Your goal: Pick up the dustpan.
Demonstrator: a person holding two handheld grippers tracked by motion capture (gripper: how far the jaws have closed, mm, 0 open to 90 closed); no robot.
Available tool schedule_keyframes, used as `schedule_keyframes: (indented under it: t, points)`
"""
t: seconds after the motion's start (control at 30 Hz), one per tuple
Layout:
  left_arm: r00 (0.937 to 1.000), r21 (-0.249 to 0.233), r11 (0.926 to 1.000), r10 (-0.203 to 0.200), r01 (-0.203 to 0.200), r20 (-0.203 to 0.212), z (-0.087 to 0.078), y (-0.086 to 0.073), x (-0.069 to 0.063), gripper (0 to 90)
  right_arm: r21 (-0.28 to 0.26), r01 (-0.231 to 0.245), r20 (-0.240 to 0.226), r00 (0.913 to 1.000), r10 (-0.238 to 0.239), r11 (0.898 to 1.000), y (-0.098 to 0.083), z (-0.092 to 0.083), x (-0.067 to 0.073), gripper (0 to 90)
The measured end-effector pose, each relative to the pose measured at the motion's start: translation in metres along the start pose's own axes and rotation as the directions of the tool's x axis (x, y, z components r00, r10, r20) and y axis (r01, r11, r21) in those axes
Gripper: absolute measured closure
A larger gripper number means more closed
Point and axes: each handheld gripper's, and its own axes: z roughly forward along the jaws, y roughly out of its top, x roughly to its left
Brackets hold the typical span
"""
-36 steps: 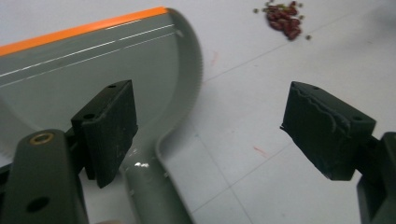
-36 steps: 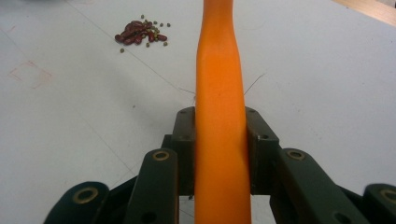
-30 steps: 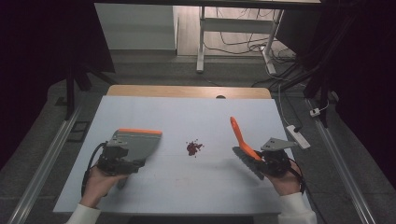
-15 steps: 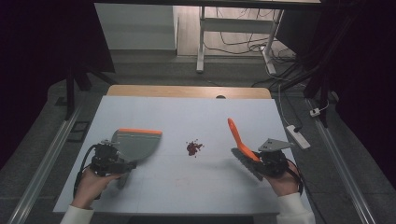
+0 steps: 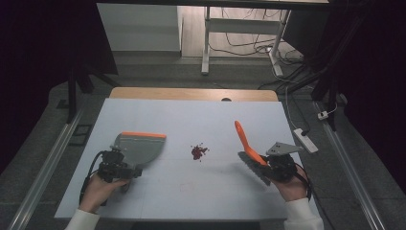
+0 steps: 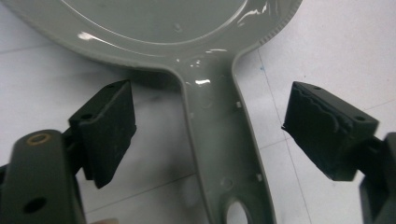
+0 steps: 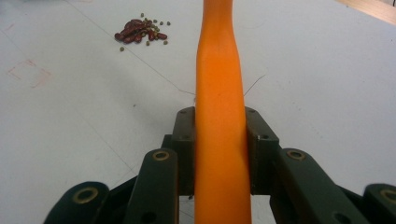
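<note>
Two tools: right gripper point(image 7: 219, 135) clamps orange plastic brush handle point(image 7: 219, 93); left gripper point(image 6: 210, 135) jaws have just closed slightly, not yet pressing grey plastic dustpan handle point(image 6: 224, 154) between them. Small red bean pile point(image 5: 198, 152) between dustpan and brush. Risk: unheld dustpan slides, beans scatter.

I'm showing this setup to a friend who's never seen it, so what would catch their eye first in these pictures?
Probably the orange brush, clamped by its handle in the right gripper at the table's right side. Next, the small heap of dark red beans in the middle of the white table. On the left lies a grey dustpan with an orange edge, its handle between the open left gripper.
</note>
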Motion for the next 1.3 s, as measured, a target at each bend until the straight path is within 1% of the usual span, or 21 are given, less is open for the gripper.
schedule_keyframes:
  t: [0.03,0.1,0.23,0.33,0.37,0.43,0.47,0.6,0.63,0.7,0.9,0.97,1.07,1.17,1.3]
  points:
    - [0.9999,0.009,0.9999,-0.007,0.007,0.009,0.002,0.001,0.000,21.2,0.002,0.001,-0.001,1.0000,-0.001,1.000,0.000,0.000,0.000,69.9]
    - [0.9999,0.015,0.9999,-0.007,0.007,0.010,0.005,0.001,0.000,22.2,0.003,0.004,-0.001,1.0000,-0.004,1.000,0.000,0.001,0.000,69.9]
    - [0.9997,0.008,0.9997,-0.022,0.022,0.007,0.007,0.003,0.002,28.7,0.004,0.005,0.001,1.0000,-0.005,1.000,0.000,0.001,0.001,70.0]
    - [0.9991,0.011,0.9992,-0.039,0.038,0.017,0.011,0.004,0.003,34.1,0.005,0.002,0.004,1.0000,-0.002,1.000,0.000,0.001,0.000,69.9]
    - [0.9989,0.016,0.9989,-0.044,0.044,0.019,0.012,0.005,0.004,37.0,0.005,0.001,0.005,1.0000,-0.001,1.000,0.000,0.001,0.000,70.0]
    - [0.9987,0.013,0.9987,-0.049,0.049,0.017,0.011,0.005,0.004,41.9,0.005,0.002,0.006,1.0000,-0.002,1.000,0.000,0.001,0.001,70.0]
    - [0.9981,0.010,0.9984,-0.056,0.055,0.028,0.011,0.005,0.005,44.1,0.005,0.004,0.006,1.0000,-0.004,1.000,0.000,0.001,0.001,70.0]
    - [0.9977,0.005,0.9980,-0.064,0.063,0.022,0.011,0.006,0.006,51.6,0.005,0.004,0.006,1.0000,-0.004,1.000,0.001,0.001,0.001,69.9]
    - [0.9965,-0.003,0.9973,-0.073,0.073,0.041,0.011,0.006,0.007,53.2,0.005,0.005,0.006,1.0000,-0.005,1.000,0.000,0.001,0.001,69.9]
    - [0.9960,-0.004,0.9972,-0.074,0.074,0.049,0.011,0.006,0.008,56.8,0.006,0.004,0.007,1.0000,-0.004,1.000,0.000,0.001,0.001,70.0]
    - [0.9950,-0.010,0.9957,-0.092,0.092,0.039,0.011,0.005,0.010,61.2,0.005,0.003,0.010,0.9999,-0.003,1.000,0.000,0.000,0.000,70.0]
    - [0.9944,-0.023,0.9951,-0.095,0.096,0.047,0.010,0.004,0.011,61.3,0.005,0.001,0.011,0.9999,-0.001,1.000,0.000,0.000,0.000,70.0]
    - [0.9941,-0.026,0.9951,-0.094,0.095,0.054,0.010,0.004,0.012,61.6,0.005,0.001,0.012,0.9999,-0.001,1.000,-0.001,0.000,-0.001,69.9]
    - [0.9924,-0.050,0.9930,-0.103,0.106,0.067,0.007,0.003,0.015,61.8,0.005,0.001,0.014,0.9999,-0.001,1.000,-0.001,0.000,-0.001,69.9]
    - [0.9928,-0.063,0.9932,-0.094,0.098,0.074,0.004,0.002,0.017,61.7,0.007,0.007,0.011,0.9999,-0.007,1.000,0.000,0.000,-0.001,70.0]
